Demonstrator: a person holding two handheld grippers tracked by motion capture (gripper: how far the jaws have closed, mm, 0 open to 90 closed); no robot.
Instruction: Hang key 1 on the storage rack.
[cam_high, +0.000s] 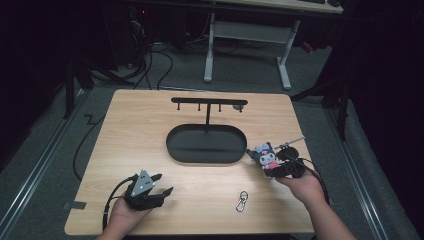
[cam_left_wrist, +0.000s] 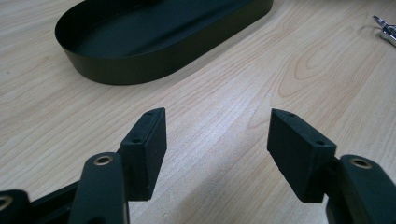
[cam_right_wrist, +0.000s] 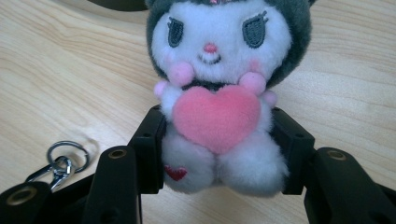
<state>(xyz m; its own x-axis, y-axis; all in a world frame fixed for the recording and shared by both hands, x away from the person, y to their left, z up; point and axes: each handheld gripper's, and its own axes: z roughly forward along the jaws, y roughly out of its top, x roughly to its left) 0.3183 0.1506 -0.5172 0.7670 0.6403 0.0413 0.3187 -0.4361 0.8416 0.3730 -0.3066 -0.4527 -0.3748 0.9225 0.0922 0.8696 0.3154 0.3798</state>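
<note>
Right gripper (cam_high: 274, 167) pinches a plush toy (cam_high: 265, 155) by its lower body — pads pressed into both flanks in the right gripper view, pink heart (cam_right_wrist: 216, 116) facing the camera. Toy sits at the desk's (cam_high: 140, 130) right side, just beside the black oval tray (cam_high: 206, 144) under the hook stand (cam_high: 209, 103). Left gripper (cam_high: 156, 189) spread wide, nothing between its pads, low over bare desk near the front-left. A metal clasp (cam_high: 242, 201) lies near the front edge — apart from both grippers.
</note>
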